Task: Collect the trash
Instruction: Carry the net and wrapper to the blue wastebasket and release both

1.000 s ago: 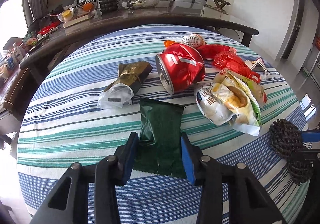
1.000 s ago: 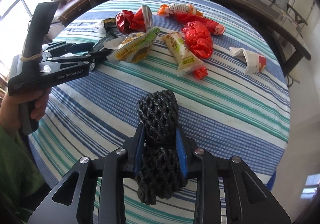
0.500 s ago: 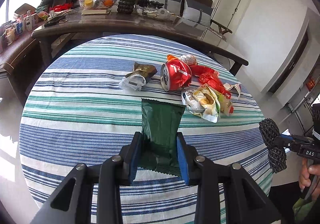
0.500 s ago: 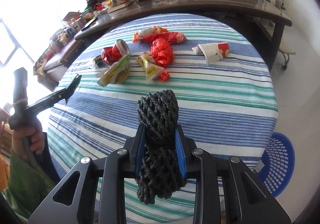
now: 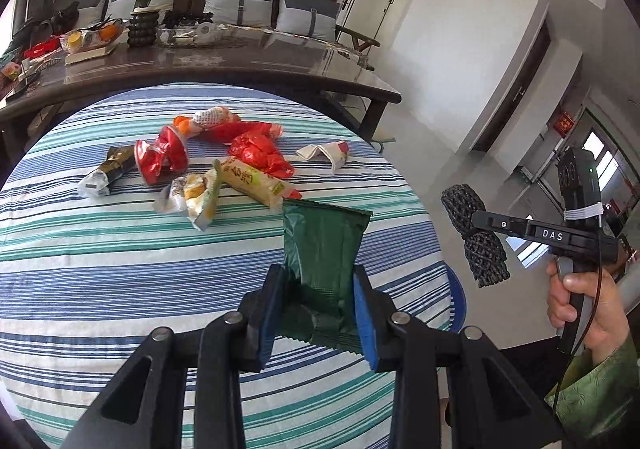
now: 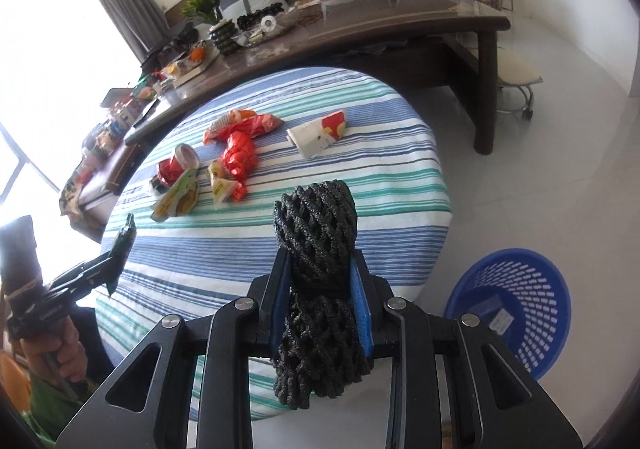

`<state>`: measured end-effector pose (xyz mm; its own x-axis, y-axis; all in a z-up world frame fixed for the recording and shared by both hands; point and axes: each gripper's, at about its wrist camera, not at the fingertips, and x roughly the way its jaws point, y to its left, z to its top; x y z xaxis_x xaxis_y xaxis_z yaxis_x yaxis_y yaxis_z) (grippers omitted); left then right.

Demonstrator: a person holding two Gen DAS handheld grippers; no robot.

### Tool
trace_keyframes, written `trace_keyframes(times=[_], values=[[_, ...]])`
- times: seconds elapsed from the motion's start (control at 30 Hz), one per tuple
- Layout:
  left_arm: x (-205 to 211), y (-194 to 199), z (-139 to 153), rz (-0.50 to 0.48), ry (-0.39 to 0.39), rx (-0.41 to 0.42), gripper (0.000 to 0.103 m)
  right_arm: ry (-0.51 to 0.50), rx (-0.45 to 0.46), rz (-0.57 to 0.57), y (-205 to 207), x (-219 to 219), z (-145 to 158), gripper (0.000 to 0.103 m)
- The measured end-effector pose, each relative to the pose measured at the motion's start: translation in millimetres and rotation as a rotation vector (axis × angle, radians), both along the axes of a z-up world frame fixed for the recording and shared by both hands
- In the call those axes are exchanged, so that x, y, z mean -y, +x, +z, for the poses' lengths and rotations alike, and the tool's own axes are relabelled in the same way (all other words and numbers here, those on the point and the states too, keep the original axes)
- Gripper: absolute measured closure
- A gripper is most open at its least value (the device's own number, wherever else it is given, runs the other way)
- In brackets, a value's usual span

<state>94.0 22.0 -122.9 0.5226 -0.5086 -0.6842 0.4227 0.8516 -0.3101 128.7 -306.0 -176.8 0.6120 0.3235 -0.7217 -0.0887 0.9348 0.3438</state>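
The left tool [image 5: 316,309] is clenching a green wrapper [image 5: 324,245], light and crinkly, by its lower end, lifted above the striped tabletop [image 5: 120,269] at frame centre. The right tool [image 6: 320,305] is gripping a soft black mesh bundle [image 6: 316,249] round its middle. The blue basket [image 6: 520,289] is sitting lower right; its contents are hard to make out.
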Motion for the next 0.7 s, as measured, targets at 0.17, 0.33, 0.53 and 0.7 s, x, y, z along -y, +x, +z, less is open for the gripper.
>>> trace_keyframes(times=[0.17,0.33,0.53,0.7], values=[[85.9,-1.3,6.4,-0.138,-0.019,-0.008,0.069,-0.029,-0.011,-0.102,-10.4,56.9,-1.7,0.074],[170.4,-6.8,-0.3,-0.254,-0.028,-0.040,0.069,-0.075,-0.038,-0.183,-20.7,106.2,-12.0,0.074],[257.3,-11.9,-27.0,-0.345,0.010,-0.081,0.069,-0.150,-0.070,-0.268,-20.6,160.2,-36.6,0.074],[309.0,-12.5,-61.2,-0.387,0.057,-0.106,0.069,-0.128,-0.079,-0.324,-27.0,195.0,-65.4,0.074]])
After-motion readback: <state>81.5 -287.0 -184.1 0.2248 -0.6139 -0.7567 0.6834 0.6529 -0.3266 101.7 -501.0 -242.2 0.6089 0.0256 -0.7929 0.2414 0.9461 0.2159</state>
